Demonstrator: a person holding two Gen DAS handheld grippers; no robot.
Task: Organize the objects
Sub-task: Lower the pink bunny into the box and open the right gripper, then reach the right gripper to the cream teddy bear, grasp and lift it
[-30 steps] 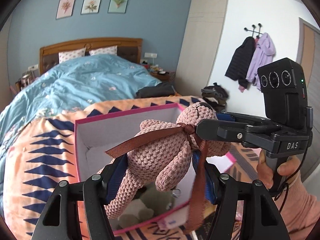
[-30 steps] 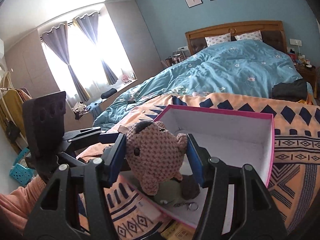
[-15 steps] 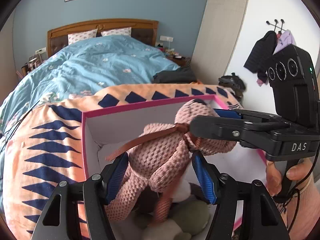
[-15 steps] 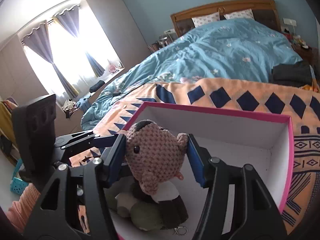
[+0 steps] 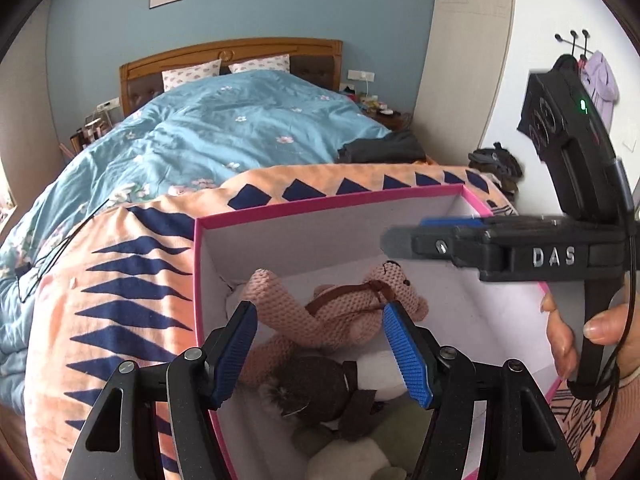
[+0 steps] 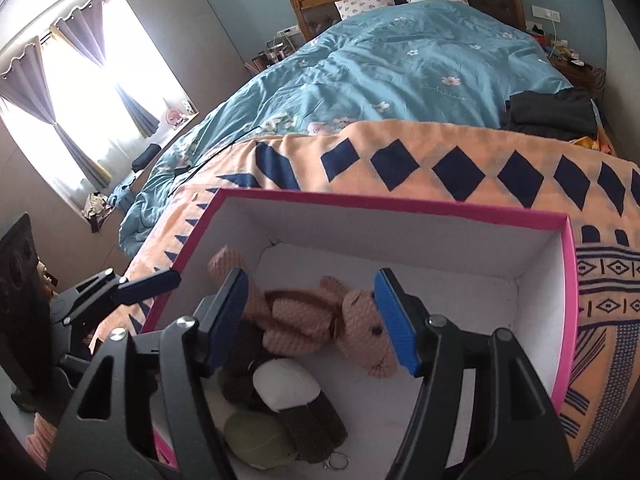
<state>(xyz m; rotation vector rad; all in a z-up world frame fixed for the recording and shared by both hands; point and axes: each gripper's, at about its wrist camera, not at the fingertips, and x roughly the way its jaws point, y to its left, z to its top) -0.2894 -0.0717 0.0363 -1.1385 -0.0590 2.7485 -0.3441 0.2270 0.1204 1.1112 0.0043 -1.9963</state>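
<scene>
The pink bear (image 6: 320,320) lies crosswise in the pink box (image 6: 400,204), below both grippers' (image 5: 320,350) (image 6: 312,320) empty fingers, the right pair opening.

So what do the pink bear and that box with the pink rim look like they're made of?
Pink bear: crocheted or knitted yarn, judging by its bumpy stitch texture, with a brown ribbon that looks satiny. Box: probably cardboard, with thin stiff walls, a matte white inside and a pink edge.
</scene>
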